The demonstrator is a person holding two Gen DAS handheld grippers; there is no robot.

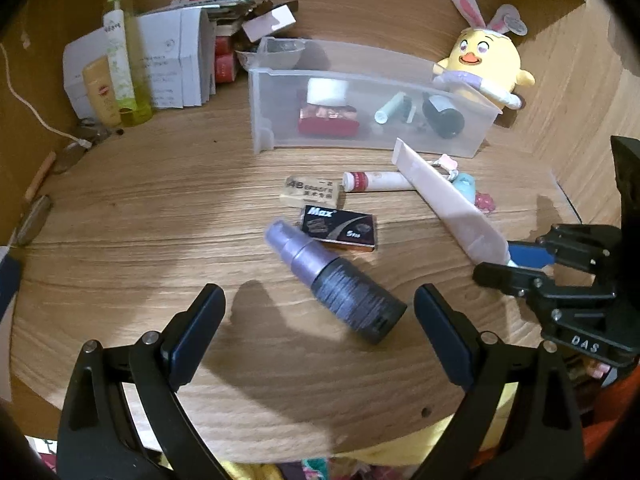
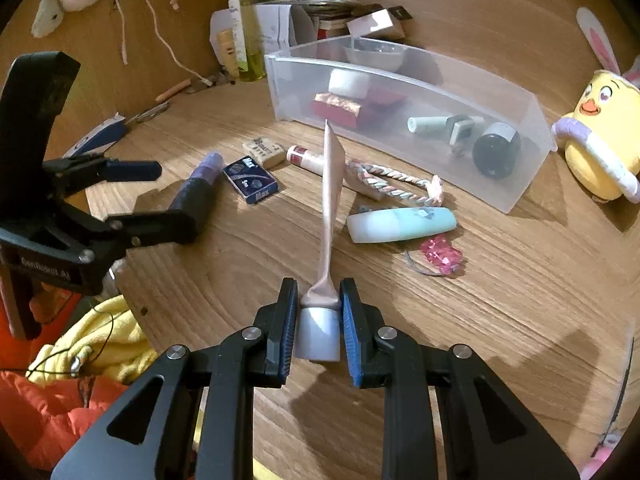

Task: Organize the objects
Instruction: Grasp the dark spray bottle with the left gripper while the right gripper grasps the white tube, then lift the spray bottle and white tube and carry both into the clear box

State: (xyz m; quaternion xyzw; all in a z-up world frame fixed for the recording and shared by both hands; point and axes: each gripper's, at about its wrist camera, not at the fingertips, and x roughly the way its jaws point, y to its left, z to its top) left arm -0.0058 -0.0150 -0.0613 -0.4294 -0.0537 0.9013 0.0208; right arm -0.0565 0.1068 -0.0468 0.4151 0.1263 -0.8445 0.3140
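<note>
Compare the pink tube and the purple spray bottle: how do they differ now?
The pink tube is flat and pale; the purple spray bottle is round with a dark body. The right tongs grip the tube at its cap; the bottle lies free between the open left tongs. Both are over the wooden table.

Warm, uneven indoor light, strong fisheye bending in both views.

Bright patch on the wooden table (image 1: 120, 216) near the middle, fading to dim brown and then to black at the round corners. Hard, dark shadows under the left gripper (image 1: 320, 320) and beside the purple spray bottle (image 1: 336, 280) (light apparently from above and behind). Slight softness and colour noise everywhere, small print unreadable. Clear plastic bin (image 2: 516, 184) hazy, contents blurred through the wall. Straight edges curved near the frame borders.
</note>
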